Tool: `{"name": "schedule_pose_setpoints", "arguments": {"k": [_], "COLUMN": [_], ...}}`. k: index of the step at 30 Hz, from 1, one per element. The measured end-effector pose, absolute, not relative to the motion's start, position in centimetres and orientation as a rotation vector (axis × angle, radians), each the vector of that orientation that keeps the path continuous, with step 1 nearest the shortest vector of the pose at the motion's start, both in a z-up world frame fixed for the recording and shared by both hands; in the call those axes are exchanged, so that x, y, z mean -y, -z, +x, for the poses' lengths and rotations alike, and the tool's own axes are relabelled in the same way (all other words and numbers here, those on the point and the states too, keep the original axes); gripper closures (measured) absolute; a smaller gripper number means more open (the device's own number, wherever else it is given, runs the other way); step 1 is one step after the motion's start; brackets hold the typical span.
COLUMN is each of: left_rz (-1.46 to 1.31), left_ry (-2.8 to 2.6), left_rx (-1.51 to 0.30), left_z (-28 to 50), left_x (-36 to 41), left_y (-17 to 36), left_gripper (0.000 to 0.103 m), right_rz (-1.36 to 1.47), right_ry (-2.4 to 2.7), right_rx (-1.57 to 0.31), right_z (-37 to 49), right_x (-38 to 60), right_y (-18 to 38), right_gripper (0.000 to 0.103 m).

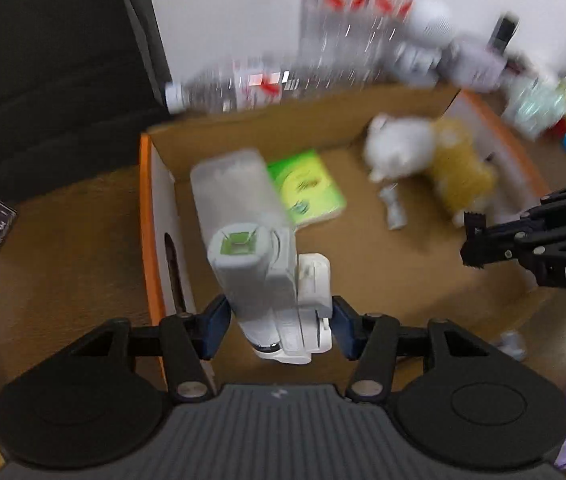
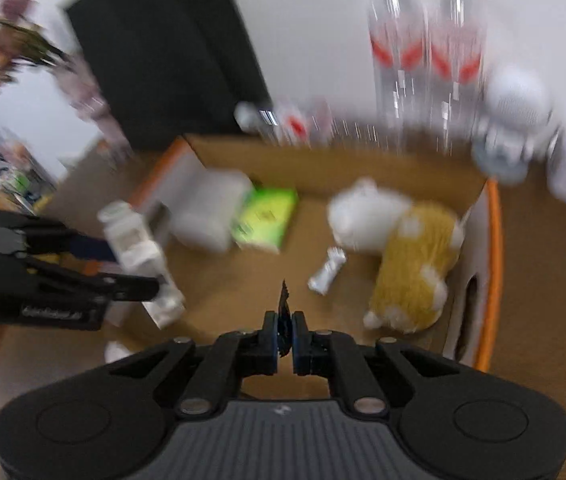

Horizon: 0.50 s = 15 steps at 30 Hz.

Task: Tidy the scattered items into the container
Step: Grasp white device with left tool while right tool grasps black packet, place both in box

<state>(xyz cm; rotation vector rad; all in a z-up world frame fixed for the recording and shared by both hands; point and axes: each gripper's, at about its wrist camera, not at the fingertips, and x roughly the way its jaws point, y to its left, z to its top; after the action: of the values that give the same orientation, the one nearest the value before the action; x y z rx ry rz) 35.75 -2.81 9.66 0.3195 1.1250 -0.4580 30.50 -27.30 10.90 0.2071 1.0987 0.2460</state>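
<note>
Both jaws clamp: left gripper on white device; "DAS"-marked right gripper on black scrap.

Each fisheye view sits just behind its own gripper, whose black body fills the lower frame, and looks forward and down into the cardboard box at close range. Both share the box interior and the plush toy, lying right of centre in each.
</note>
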Motion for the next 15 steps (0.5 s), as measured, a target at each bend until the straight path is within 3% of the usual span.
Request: {"name": "schedule_pose_setpoints", "arguments": {"k": [2, 6, 8, 9, 15], "left_rz": [0.306, 0.369, 0.398, 0.412, 0.468], "left_ry": [0.475, 0.512, 0.508, 0.495, 0.511], "left_rx": [-1.157, -1.183, -1.206, -1.215, -1.262], "left_z": [37.0, 37.3, 37.5, 37.6, 36.1], "left_x": [3.3, 4.5, 5.4, 5.8, 5.7], "left_y": [-9.4, -8.9, -7.7, -6.8, -6.6], "left_gripper": [0.051, 0.051, 0.047, 0.045, 0.048], "right_rz": [0.225, 0.275, 0.282, 0.287, 0.271], "right_ry": [-0.229, -0.206, -0.181, -0.172, -0.159], "right_rx": [-1.167, -1.213, -1.203, -1.198, -1.17], "right_z": [31.8, 33.0, 33.0, 33.1, 32.1], "right_x": [27.4, 27.7, 27.9, 28.0, 28.5], "right_y": [-8.7, -7.1, -7.4, -7.7, -9.0], "right_gripper": [0.096, 0.083, 0.065, 0.062, 0.063]}}
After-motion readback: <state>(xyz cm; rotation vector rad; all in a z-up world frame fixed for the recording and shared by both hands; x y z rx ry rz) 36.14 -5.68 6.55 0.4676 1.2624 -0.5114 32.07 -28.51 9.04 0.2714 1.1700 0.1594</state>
